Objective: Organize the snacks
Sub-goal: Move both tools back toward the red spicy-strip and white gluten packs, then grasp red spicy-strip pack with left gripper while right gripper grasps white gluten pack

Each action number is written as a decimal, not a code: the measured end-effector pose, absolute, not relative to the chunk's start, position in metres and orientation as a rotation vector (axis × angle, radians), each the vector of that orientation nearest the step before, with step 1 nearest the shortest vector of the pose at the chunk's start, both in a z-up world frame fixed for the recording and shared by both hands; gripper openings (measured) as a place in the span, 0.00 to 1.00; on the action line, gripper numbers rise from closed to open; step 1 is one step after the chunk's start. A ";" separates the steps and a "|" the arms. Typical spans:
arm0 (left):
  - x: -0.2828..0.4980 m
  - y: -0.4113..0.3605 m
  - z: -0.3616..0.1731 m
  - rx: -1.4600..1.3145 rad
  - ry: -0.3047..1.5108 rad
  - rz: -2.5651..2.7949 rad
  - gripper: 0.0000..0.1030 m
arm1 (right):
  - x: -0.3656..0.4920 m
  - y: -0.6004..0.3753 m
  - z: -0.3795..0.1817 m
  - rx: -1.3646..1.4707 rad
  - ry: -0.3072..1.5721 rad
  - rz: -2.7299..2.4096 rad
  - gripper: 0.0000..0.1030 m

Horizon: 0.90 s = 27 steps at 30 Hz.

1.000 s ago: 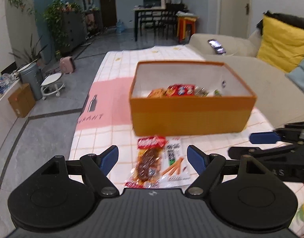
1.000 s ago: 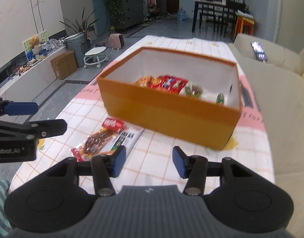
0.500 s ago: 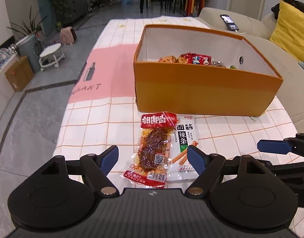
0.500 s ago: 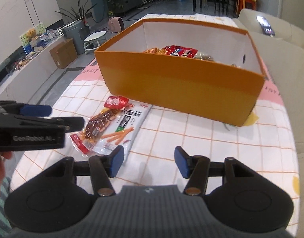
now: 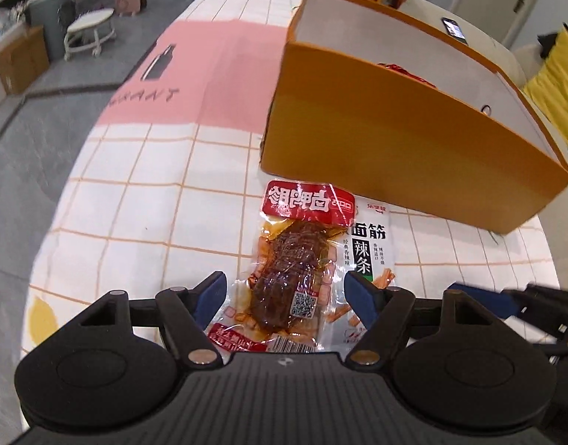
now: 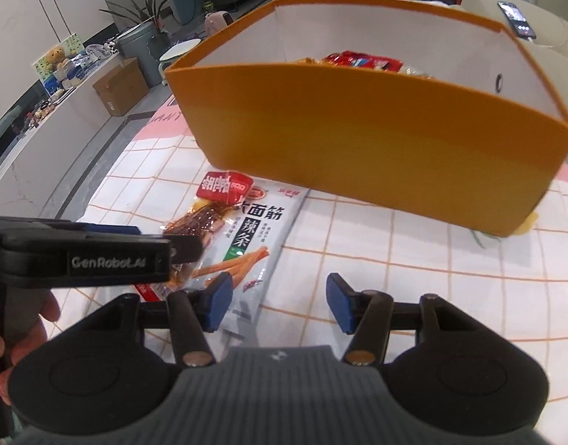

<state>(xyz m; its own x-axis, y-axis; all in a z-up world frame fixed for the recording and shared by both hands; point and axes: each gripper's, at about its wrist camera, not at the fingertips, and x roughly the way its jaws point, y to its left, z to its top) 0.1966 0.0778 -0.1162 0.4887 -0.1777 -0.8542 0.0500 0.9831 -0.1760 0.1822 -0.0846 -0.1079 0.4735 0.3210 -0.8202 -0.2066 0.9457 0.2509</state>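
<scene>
L gripper (image 5: 285,293): jaws just been closing, still apart, meat pack (image 5: 289,278) between pads, no grip | R gripper (image 6: 278,302): part-open, empty | tip: centre pack, pinch only top one, not white pack (image 5: 369,256) under R pad

Checked tablecloth (image 5: 143,200), orange box (image 5: 395,148), white snack packet (image 6: 254,244) lying flat

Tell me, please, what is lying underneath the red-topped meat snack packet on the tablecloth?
The red-topped meat snack packet overlaps a white snack packet printed with orange sticks, which shows along its right side. How far that packet runs beneath, and whether anything else lies under there, is covered.
</scene>
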 end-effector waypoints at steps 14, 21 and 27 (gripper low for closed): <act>0.201 0.070 -0.121 -0.098 1.046 -0.148 0.76 | 0.188 -0.063 -0.123 0.117 1.025 0.379 0.26; 0.187 0.072 -0.118 -0.113 1.041 -0.108 0.71 | 0.180 -0.070 -0.120 0.093 1.013 0.370 0.01; 0.173 0.074 -0.113 -0.083 1.044 -0.076 0.67 | 0.165 -0.085 -0.122 0.011 1.040 0.332 0.00</act>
